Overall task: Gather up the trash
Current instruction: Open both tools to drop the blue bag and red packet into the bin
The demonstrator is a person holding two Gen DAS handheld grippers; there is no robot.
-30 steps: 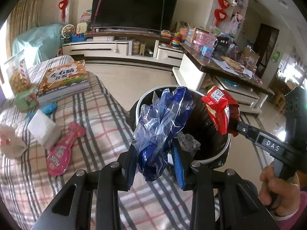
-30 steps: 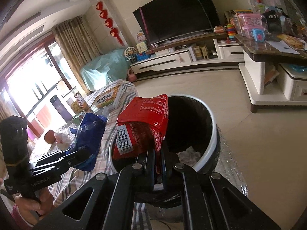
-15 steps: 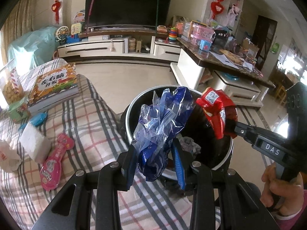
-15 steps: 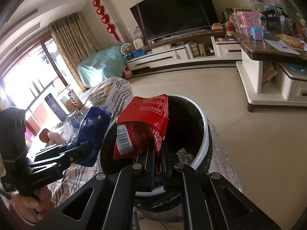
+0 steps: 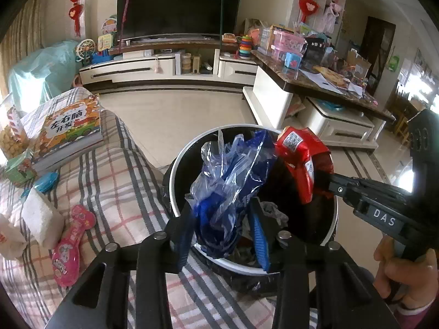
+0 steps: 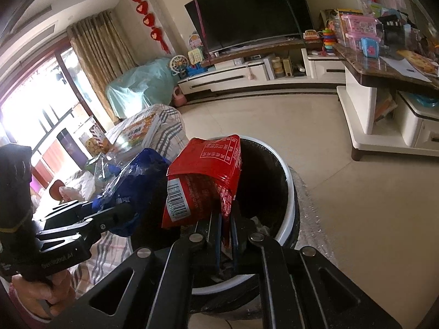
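Note:
My left gripper (image 5: 223, 226) is shut on a crumpled blue and clear plastic bag (image 5: 230, 183) and holds it over the open mouth of the round white-rimmed trash bin (image 5: 175, 172). My right gripper (image 6: 226, 231) is shut on a red snack packet (image 6: 203, 181) and holds it above the same bin (image 6: 290, 192). The red packet (image 5: 301, 159) and the right gripper show to the right in the left wrist view. The blue bag (image 6: 131, 181) and the left gripper (image 6: 120, 211) show to the left in the right wrist view. Crumpled trash lies in the bin.
A plaid-covered table (image 5: 115, 181) sits left of the bin with a picture book (image 5: 68, 128), a white tissue pack (image 5: 41, 219), a pink wrapper (image 5: 71, 244) and a small green box (image 5: 19, 167). A low marble-topped table (image 5: 315, 87) stands behind the bin. Tiled floor (image 6: 343, 192) lies to the right.
Both grippers have moved forward with their trash, so the bin now lies more directly under the blue bag and the red packet. The grips have not changed.

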